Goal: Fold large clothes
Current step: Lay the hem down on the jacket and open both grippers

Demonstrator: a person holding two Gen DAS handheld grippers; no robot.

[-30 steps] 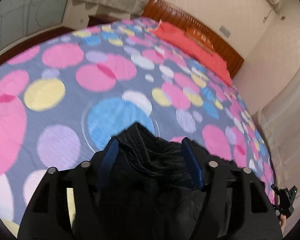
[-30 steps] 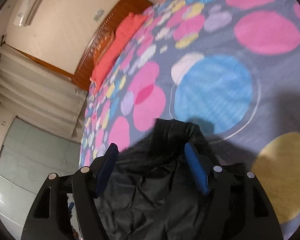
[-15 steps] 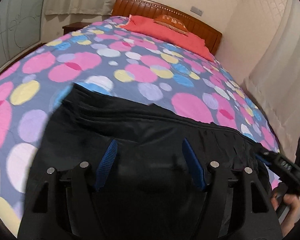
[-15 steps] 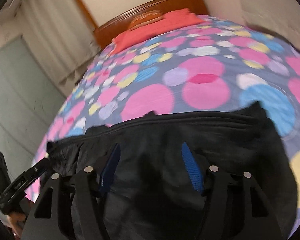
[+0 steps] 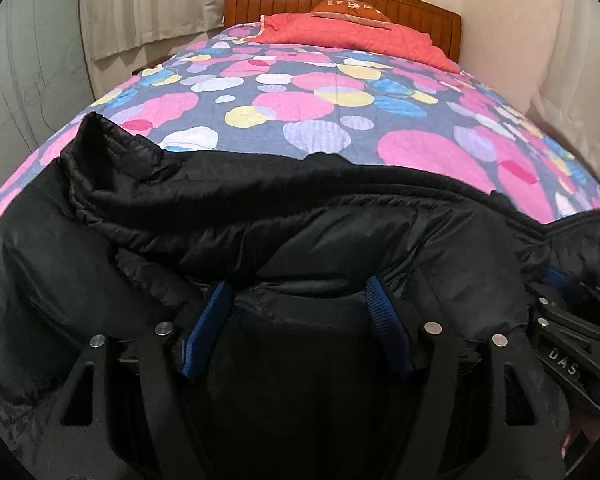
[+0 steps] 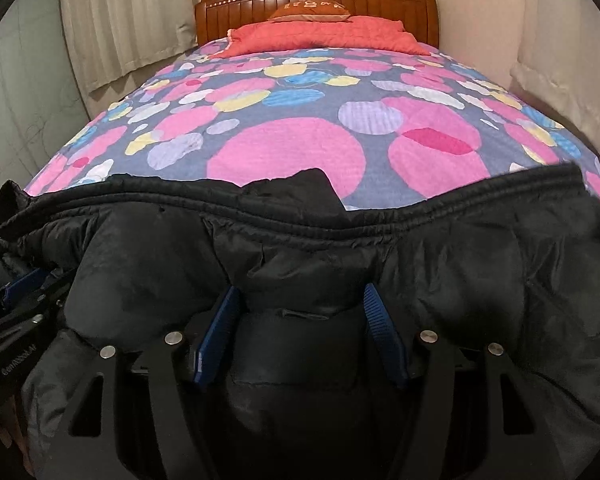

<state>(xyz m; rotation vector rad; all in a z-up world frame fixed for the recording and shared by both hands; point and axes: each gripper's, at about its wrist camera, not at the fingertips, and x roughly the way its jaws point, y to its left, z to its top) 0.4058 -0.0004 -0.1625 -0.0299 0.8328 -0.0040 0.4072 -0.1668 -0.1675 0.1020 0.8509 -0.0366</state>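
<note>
A large black puffer jacket lies spread across the near end of the bed; it also fills the lower half of the right wrist view. My left gripper is shut on a thick bunch of the jacket between its blue pads. My right gripper is shut on another bunch of the jacket, to the right of the left one. The right gripper also shows at the right edge of the left wrist view, and the left gripper shows at the left edge of the right wrist view.
The bed has a quilt with coloured circles. A red blanket and an orange pillow lie at the wooden headboard. Curtains hang on the left, and a wall stands close on the right.
The jacket went from a bunched lump to spread wide across the bed's near end. Both grippers swung round to face the headboard and now sit side by side, still holding the jacket.
</note>
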